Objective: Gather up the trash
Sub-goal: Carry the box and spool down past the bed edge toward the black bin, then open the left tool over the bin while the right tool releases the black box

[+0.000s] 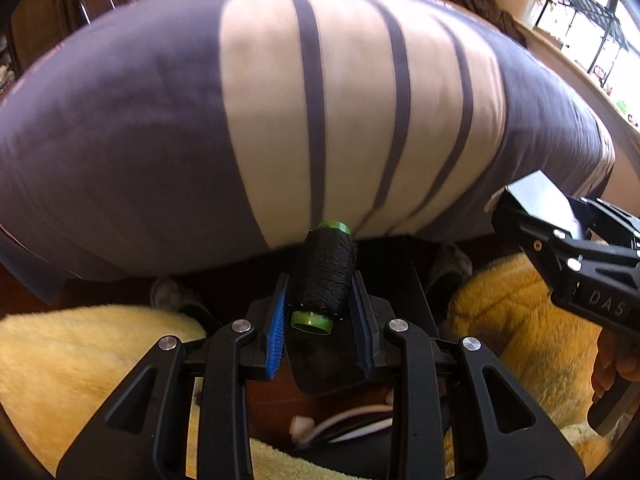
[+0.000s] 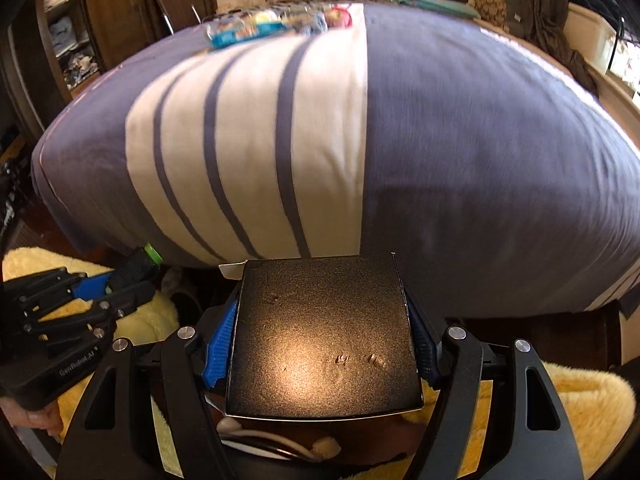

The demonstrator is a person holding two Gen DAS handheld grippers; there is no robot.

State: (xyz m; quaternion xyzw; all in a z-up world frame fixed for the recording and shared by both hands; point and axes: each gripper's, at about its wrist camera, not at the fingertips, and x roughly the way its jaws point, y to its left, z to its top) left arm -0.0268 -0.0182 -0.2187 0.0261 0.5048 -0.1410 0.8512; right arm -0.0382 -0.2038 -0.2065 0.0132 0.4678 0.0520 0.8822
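My left gripper (image 1: 322, 280) is shut on a spool of black thread (image 1: 326, 276) with green ends, held just off the near edge of the bed. The spool also shows in the right wrist view (image 2: 138, 266), with the left gripper (image 2: 108, 284) at the lower left. My right gripper (image 2: 320, 320) is shut on a flat black cardboard box (image 2: 324, 336), also held in front of the bed edge. In the left wrist view the box (image 1: 538, 196) and right gripper (image 1: 528, 216) are at the right. Colourful wrappers (image 2: 276, 24) lie at the bed's far end.
The bed (image 2: 480, 140) with a grey-blue and white striped cover fills both views. A yellow fluffy rug (image 1: 80, 368) lies on the dark floor below. A white cable (image 1: 348, 424) lies under the left gripper. A wooden wardrobe (image 2: 112, 12) stands at the far left, a window shelf (image 1: 580, 20) at the right.
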